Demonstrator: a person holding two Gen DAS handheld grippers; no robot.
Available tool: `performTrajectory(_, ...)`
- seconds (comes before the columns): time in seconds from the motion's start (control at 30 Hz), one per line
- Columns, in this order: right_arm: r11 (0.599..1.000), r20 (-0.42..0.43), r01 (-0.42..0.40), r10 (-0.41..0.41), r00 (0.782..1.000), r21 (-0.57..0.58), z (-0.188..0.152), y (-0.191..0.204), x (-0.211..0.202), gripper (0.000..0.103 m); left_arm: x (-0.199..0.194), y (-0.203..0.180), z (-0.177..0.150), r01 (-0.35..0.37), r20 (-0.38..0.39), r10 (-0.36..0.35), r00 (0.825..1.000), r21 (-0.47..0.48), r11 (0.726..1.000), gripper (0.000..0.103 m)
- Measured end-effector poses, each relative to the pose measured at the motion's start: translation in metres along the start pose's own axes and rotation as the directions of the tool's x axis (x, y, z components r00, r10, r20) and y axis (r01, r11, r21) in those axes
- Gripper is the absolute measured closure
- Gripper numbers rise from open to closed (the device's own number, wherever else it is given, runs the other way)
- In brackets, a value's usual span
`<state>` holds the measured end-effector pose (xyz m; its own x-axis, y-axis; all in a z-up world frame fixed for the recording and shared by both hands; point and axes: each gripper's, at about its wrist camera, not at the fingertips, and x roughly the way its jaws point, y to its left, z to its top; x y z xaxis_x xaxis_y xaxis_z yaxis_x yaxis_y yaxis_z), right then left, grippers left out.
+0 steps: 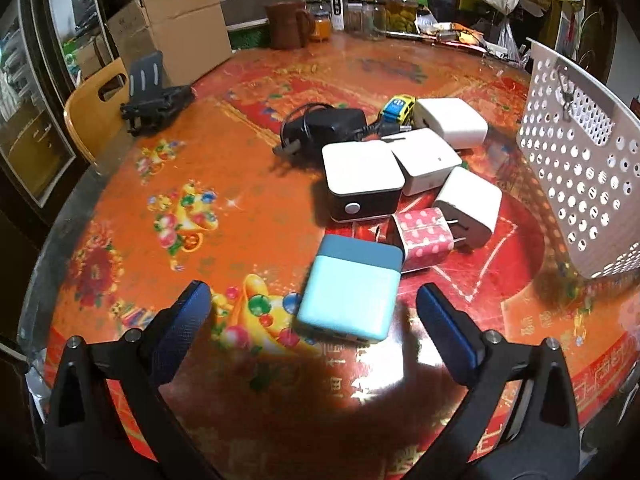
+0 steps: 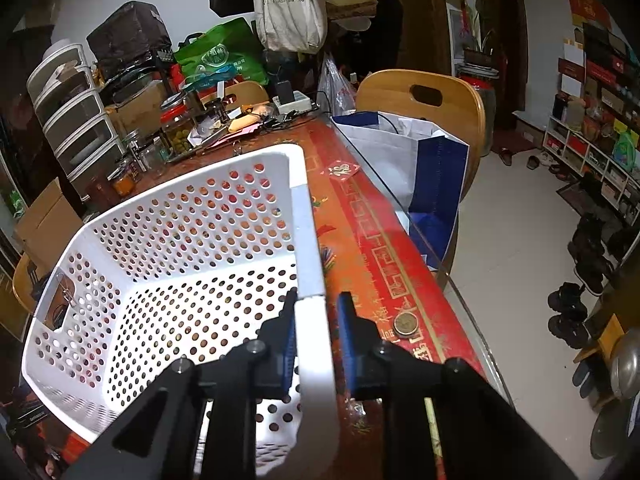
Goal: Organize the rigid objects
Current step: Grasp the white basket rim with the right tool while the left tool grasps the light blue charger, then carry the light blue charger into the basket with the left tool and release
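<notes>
A light blue box [image 1: 350,292] lies on the red table just ahead of my left gripper [image 1: 314,300], which is open and empty with the box between its fingertips' line. Behind it lie a pink dotted plug [image 1: 424,238], a black-and-white box [image 1: 362,180], three white chargers [image 1: 468,200], a black adapter [image 1: 324,126] and a toy car [image 1: 398,108]. The white perforated basket [image 1: 576,160] stands at the right. My right gripper [image 2: 316,308] straddles the basket's rim [image 2: 310,240], with a small gap at the right finger. The basket is empty inside.
Jars [image 1: 396,4], a brown jug [image 1: 286,26] and cardboard boxes [image 1: 176,36] line the table's far side. A black stand [image 1: 154,92] sits at the left edge. A coin [image 2: 406,325] lies near the right table edge, beside a chair [image 2: 424,100] with a bag.
</notes>
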<state>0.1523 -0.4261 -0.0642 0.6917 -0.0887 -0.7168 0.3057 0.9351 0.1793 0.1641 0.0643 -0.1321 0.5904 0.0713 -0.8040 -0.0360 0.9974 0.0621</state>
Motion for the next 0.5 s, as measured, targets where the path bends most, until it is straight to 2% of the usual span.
performTrajectory(0.07,1.0,0.001,-0.001,0.001,1.0,0.002,0.0,0.0,0.0,0.086,0.005,-0.001,0.001,0.01,-0.004,-0.01,1.0,-0.004,1.0,0.012)
performTrajectory(0.17,1.0,0.001,-0.006,0.006,1.0,0.004,0.0,0.0,0.001,0.086,0.005,0.0,0.004,0.026,0.0,-0.026,1.0,-0.012,1.0,0.032)
performTrajectory(0.23,1.0,0.001,-0.004,0.004,1.0,0.0,0.0,0.001,0.002,0.086,0.002,-0.001,0.004,0.049,0.003,-0.049,0.999,-0.009,0.999,0.064)
performTrajectory(0.37,1.0,-0.001,-0.005,0.005,1.0,-0.011,0.0,0.003,0.003,0.086,-0.001,-0.008,0.003,0.014,0.018,-0.014,1.0,0.02,1.0,0.064)
performTrajectory(0.5,1.0,0.0,0.0,0.0,1.0,-0.023,-0.001,0.007,0.004,0.088,-0.016,-0.006,0.009,-0.043,0.073,0.04,0.996,0.035,0.998,0.064)
